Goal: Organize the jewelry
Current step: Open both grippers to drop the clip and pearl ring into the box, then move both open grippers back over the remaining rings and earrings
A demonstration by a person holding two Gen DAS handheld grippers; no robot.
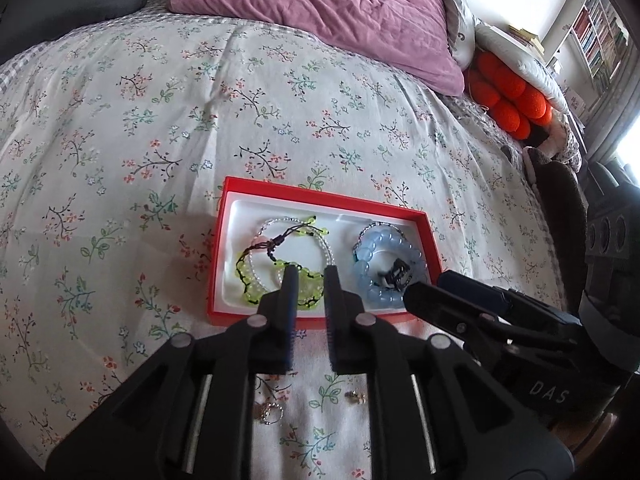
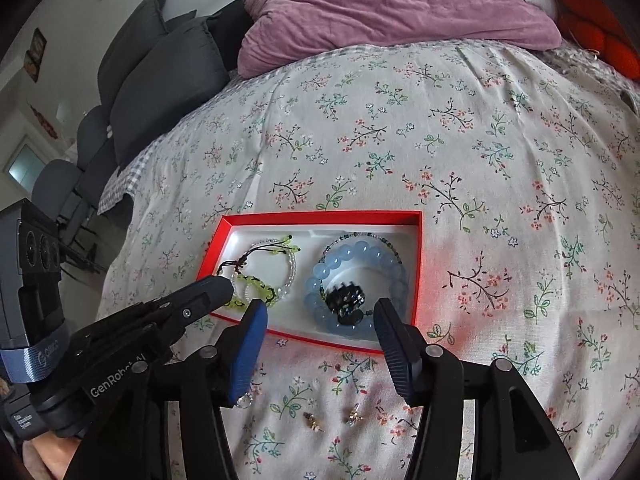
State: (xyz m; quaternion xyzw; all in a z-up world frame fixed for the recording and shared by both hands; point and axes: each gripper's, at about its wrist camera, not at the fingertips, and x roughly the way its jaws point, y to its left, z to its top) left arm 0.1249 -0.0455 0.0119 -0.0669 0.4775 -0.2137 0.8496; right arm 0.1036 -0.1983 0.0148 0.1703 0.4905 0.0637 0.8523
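A red box [image 1: 228, 240] [image 2: 416, 272] with a white insert lies on the flowered bedspread. Its left half holds a yellow-green bead bracelet [image 1: 308, 286] [image 2: 256, 286] and a clear bead bracelet [image 1: 326, 248] [image 2: 290, 276]. Its right half holds a blue bead bracelet [image 1: 370, 258] [image 2: 360, 254] around a small black item [image 1: 398, 274] [image 2: 344, 298]. Two small earrings [image 2: 312, 422] [image 2: 354, 414] and a ring [image 1: 270, 414] [image 2: 244, 400] lie on the bedspread in front of the box. My left gripper [image 1: 310, 276] hovers open and empty over the yellow-green bracelet. My right gripper [image 2: 320, 314] is open and empty over the box's near edge.
A purple pillow [image 1: 320, 4] [image 2: 380, 4] lies at the head of the bed. Orange knotted cushion [image 1: 508, 92] and white pillows sit at the right. Dark grey cushions [image 2: 160, 72] stand at the left. A bookshelf [image 1: 600, 36] is beyond the bed.
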